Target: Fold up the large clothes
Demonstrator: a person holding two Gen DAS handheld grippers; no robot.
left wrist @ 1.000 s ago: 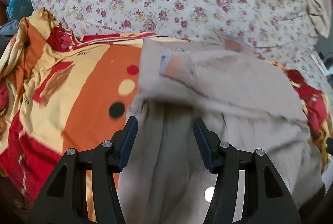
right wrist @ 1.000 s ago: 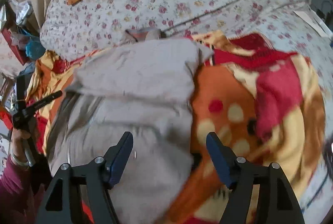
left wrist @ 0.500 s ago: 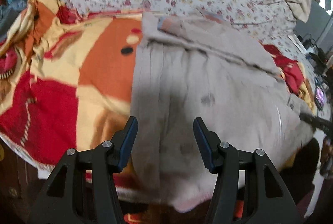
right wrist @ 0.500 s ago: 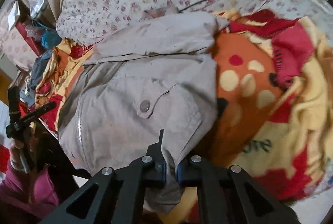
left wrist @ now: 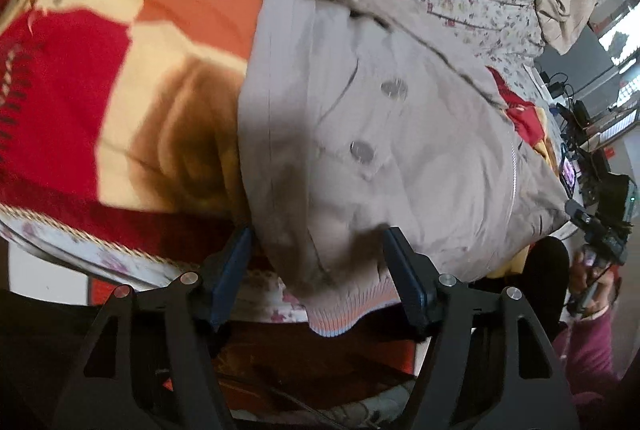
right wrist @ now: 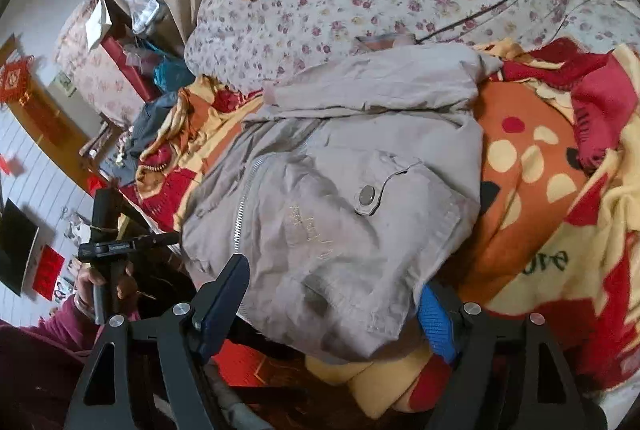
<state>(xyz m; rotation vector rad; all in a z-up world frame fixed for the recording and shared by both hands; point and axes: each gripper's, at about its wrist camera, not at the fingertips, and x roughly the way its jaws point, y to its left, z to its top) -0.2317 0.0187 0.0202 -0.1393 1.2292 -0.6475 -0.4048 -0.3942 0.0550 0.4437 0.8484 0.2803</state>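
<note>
The beige jacket [left wrist: 392, 118] lies spread on the patterned blanket [left wrist: 120, 78] over the bed, its top part already turned down across the far side and its near hem hanging off the bed's edge right at both sets of fingers. The left gripper [left wrist: 320, 270] stands with its fingers spread, having just been opening, and the hem's ribbed corner sags between them without either pad pressing on it, so nothing is pinched on that side. The right gripper [right wrist: 336, 306] is likewise spread, its fingers having just been opening; the jacket's other bottom corner, below the snap button [right wrist: 366, 196], bulges between them, though the cloth hides part of the far finger [right wrist: 436, 322] and I cannot be sure it is quite clear of the fabric. In the right wrist view a hand [right wrist: 104, 286] in a maroon sleeve grips the other tool's handle, just beyond the near finger. Both grippers bracket the lower corners, which looks like the set-up for seizing the hem at two points and carrying it up over the body, so the fold stays square rather than skewing to one side.
</note>
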